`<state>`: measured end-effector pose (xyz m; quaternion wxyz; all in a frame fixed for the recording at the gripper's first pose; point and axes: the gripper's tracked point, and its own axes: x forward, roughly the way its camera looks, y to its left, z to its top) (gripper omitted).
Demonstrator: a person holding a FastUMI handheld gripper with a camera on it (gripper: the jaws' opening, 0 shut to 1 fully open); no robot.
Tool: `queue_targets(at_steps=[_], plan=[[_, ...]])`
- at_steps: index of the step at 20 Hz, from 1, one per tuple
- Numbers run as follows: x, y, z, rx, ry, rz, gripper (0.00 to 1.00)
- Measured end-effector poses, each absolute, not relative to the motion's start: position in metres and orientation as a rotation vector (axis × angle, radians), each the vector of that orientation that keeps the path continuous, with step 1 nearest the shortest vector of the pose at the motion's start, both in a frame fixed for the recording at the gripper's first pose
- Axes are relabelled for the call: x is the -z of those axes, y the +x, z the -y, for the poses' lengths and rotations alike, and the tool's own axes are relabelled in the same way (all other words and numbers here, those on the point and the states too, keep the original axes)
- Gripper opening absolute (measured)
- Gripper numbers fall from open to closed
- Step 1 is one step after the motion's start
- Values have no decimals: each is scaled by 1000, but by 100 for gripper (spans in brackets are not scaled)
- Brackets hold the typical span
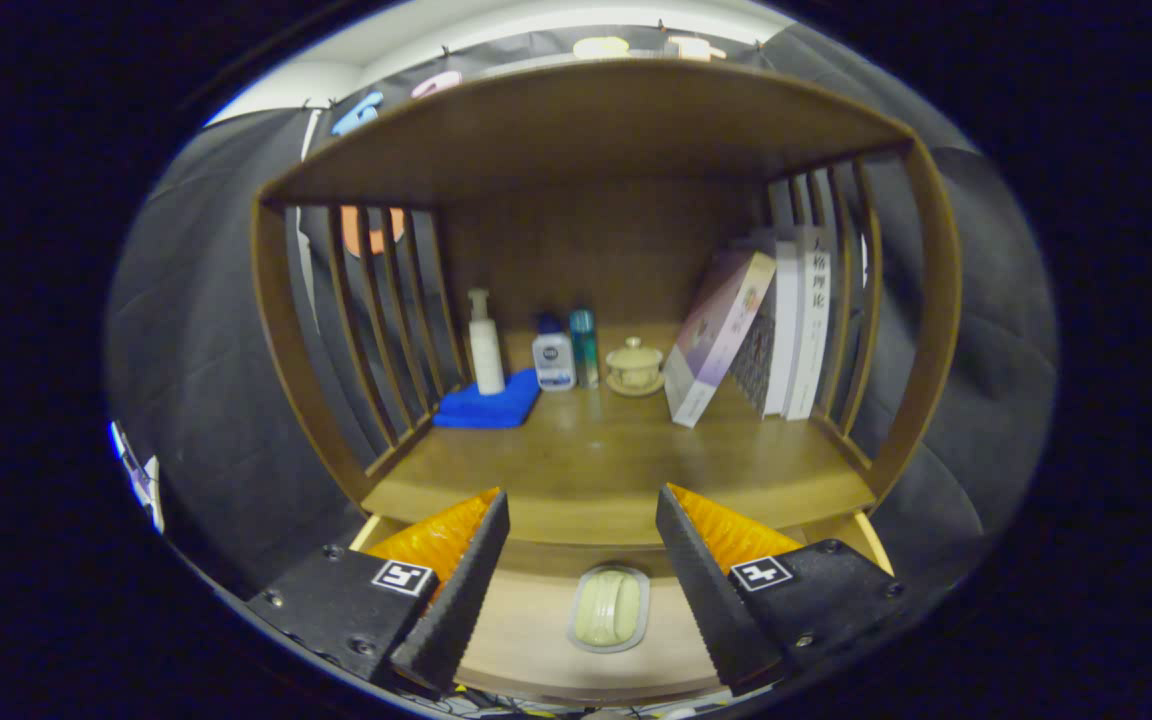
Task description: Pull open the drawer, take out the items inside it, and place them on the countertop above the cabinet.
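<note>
The hand-held gripper (581,590) is seen with its two fingers (461,595) spread wide, nothing pinched between them and nothing touched. Between the fingers, just below the front edge of the countertop (586,470), the drawer (526,640) is seen open, and a pale green bar of soap in a light soap dish (609,608) is lying inside it on the pale wooden bottom. Beyond the fingers, on the countertop inside the wooden shelf unit, a folded blue cloth (488,405) is laid at the left rear, with a white pump bottle (484,345) standing at its back. Next to them a small white bottle (553,357), a teal cylinder (584,347) and a lidded cream cup on a saucer (634,367) are lined up. To the right, books (796,320) are stood against the slats, one book (716,335) leaning.
</note>
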<state>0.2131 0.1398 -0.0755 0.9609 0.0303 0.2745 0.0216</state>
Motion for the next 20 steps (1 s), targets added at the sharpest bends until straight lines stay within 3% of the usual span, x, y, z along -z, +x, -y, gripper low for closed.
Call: queue_targets(at_steps=[8, 16, 19, 20], plan=[[180, 212, -140, -20, -43, -954, 82], [230, 209, -143, 7, -5, -1141, 73], [245, 206, -138, 43, 48, -1212, 66], [243, 208, -131, 72, 54, -1207, 60]])
